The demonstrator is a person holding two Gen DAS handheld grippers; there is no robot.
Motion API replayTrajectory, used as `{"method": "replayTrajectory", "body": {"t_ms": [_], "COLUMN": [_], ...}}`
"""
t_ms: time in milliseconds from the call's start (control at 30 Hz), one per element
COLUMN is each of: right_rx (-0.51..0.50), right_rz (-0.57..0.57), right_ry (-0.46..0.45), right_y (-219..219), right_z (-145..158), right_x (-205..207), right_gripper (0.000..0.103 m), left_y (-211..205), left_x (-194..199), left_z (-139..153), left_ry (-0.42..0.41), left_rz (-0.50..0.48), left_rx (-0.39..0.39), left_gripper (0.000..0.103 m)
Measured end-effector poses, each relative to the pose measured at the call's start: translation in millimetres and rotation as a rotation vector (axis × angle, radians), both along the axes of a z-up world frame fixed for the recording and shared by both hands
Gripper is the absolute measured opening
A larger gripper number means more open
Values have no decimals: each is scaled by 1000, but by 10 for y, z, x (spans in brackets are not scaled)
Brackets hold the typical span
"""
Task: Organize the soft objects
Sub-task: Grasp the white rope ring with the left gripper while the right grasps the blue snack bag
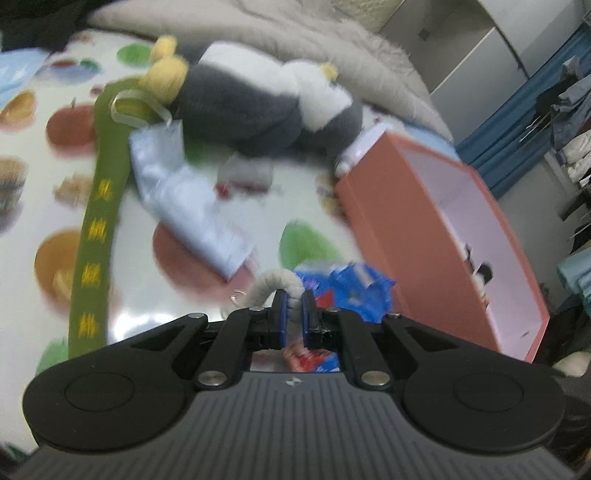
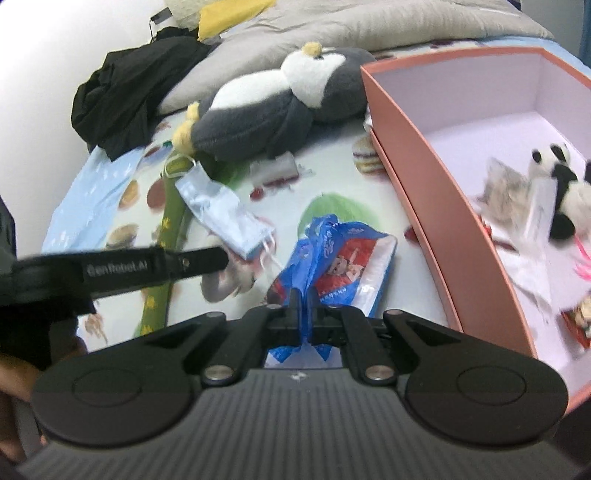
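Note:
My left gripper (image 1: 293, 308) is shut on a white braided cord loop (image 1: 275, 282) with a metal ring, held above the fruit-print bed sheet (image 1: 44, 192). My right gripper (image 2: 304, 312) is shut on a blue and red plastic packet (image 2: 343, 258), which also shows in the left wrist view (image 1: 354, 291). A grey and white penguin plush (image 1: 258, 99) lies behind, also in the right wrist view (image 2: 280, 107). A pale blue face mask (image 2: 221, 212) and a green lanyard (image 1: 98, 229) lie on the sheet. A pink open box (image 2: 436, 192) on the right holds a panda plush (image 2: 565, 199).
A grey quilt (image 2: 351, 26) and black clothing (image 2: 129, 88) lie at the back of the bed. A light blue bag (image 2: 88, 195) lies at the left. The left gripper's arm (image 2: 122, 271) crosses the right wrist view. Papers lie in the box.

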State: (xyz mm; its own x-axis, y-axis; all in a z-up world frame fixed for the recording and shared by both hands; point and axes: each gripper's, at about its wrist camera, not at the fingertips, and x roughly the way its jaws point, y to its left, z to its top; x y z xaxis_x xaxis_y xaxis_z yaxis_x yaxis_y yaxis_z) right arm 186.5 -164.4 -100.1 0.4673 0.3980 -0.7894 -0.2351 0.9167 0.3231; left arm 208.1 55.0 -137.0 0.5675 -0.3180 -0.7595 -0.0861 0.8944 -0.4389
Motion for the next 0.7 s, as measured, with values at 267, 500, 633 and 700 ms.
{"method": "replayTrajectory", "body": {"t_ms": [267, 500, 633, 700], "right_rx": [-15, 3, 0, -12], "right_rz": [-27, -47, -44, -53], "right_ry": [68, 76, 69, 62], "right_y": [-32, -3, 34, 49], "right_z": [-197, -241, -269, -315], "right_x": [-136, -138, -96, -61], "right_gripper": [10, 46, 44, 44], "left_y": [53, 84, 78, 74], "left_x": [-207, -267, -298, -309], "left_z": [-318, -412, -391, -386], "left_ry": [83, 124, 114, 106], "left_rz": [24, 34, 39, 42], "left_rx": [22, 75, 128, 161], "left_gripper": [11, 36, 49, 49]}}
